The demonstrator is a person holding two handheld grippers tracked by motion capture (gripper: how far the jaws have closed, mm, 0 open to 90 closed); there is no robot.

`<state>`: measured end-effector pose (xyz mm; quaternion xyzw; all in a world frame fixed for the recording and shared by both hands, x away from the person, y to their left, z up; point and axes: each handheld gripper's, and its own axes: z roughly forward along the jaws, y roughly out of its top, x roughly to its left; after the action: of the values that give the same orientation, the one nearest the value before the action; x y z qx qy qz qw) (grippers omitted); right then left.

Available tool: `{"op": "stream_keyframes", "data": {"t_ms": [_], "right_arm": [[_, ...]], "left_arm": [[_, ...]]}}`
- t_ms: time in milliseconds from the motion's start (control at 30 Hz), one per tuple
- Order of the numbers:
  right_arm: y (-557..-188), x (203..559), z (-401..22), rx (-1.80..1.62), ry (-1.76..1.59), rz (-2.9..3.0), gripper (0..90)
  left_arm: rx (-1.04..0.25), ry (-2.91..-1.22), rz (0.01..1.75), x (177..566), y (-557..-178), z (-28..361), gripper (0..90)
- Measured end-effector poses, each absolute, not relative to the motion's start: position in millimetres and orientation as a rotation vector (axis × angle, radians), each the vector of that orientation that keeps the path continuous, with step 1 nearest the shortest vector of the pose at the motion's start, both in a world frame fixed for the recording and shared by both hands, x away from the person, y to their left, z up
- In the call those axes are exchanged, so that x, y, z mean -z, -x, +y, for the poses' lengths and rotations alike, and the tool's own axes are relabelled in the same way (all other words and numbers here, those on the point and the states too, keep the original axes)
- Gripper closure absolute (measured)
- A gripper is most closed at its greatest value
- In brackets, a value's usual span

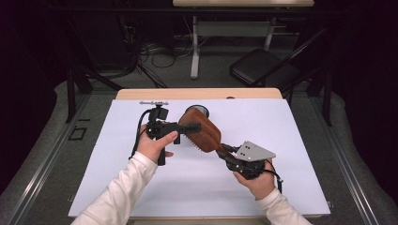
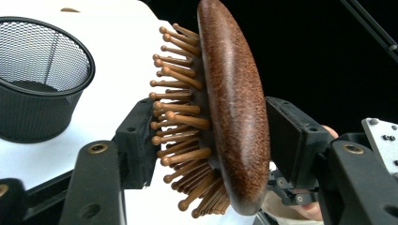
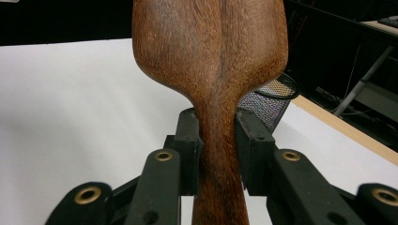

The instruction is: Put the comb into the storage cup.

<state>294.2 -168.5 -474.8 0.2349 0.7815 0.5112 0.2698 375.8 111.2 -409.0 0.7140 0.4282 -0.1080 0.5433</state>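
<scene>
A brown wooden hairbrush (image 1: 202,131) hangs over the white table (image 1: 291,140), its pin bristles facing down and to the left. My right gripper (image 1: 225,150) is shut on its narrow handle (image 3: 218,154), with both pads pressed against the wood. My left gripper (image 1: 190,133) straddles the brush head (image 2: 234,117). One pad (image 2: 138,140) stands at the bristle tips and the other pad (image 2: 291,136) sits close beside the smooth back. I see no firm squeeze there, so the jaws read as open around the head.
A black wire-mesh cup (image 2: 42,75) stands on the table just behind the brush (image 1: 199,108). A folding chair (image 1: 263,65), desk legs and cables lie beyond the far edge. The white sheet reaches wide on both sides.
</scene>
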Motion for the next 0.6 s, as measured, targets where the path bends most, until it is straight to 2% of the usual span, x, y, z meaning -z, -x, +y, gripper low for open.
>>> {"op": "stream_keyframes", "data": {"t_ms": [600], "right_arm": [[-295.9, 479.1, -167.5, -1.383, -0.648, 2.109, 72.4]], "left_arm": [[0.323, -1.645, 1.037, 408.6, -375.7, 112.0, 45.1]]}}
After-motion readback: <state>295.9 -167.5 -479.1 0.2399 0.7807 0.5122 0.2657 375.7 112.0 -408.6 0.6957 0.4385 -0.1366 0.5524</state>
